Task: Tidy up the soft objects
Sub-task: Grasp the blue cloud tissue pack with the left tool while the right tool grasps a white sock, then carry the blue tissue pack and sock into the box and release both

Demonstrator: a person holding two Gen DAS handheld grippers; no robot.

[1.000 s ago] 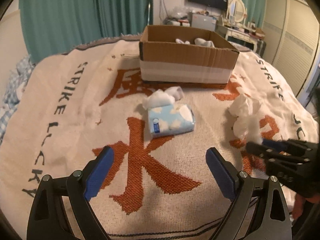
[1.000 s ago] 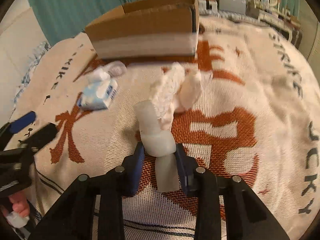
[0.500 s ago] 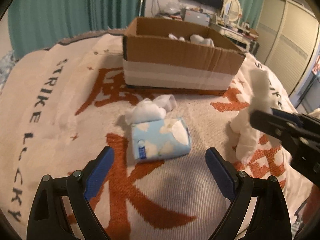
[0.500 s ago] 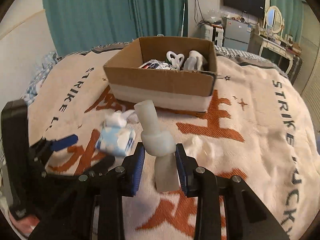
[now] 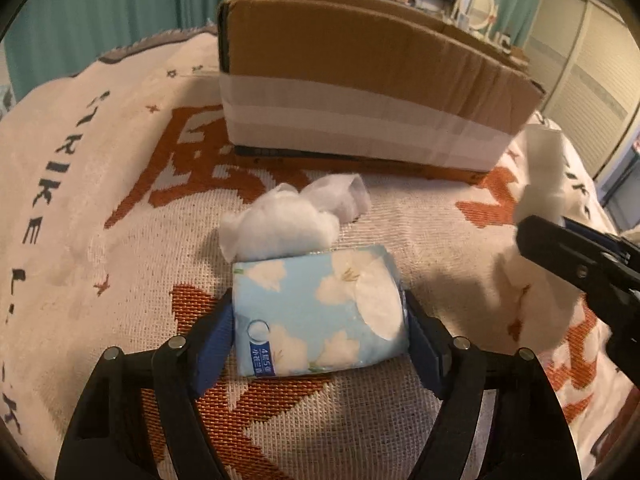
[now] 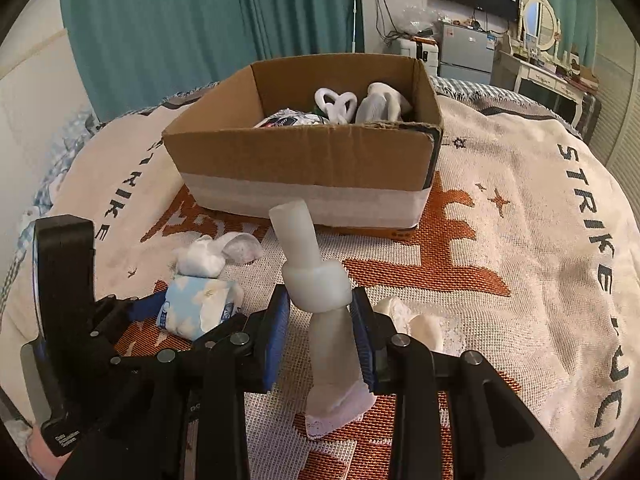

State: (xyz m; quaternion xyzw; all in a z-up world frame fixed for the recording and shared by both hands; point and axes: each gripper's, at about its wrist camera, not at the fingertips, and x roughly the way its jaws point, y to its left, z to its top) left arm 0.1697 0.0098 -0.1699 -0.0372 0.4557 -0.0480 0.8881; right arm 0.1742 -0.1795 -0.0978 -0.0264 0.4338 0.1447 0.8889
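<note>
On the blanket (image 6: 520, 240), in front of the cardboard box (image 6: 304, 160): my left gripper (image 5: 318, 332) has its jaws pressed against both sides of the blue tissue pack (image 5: 316, 316), which lies flat, a cotton wad (image 5: 276, 228) touching its far edge. My right gripper (image 6: 320, 328) jaws pinch a knotted white sock (image 6: 316, 280), held upright above the blanket.
</note>
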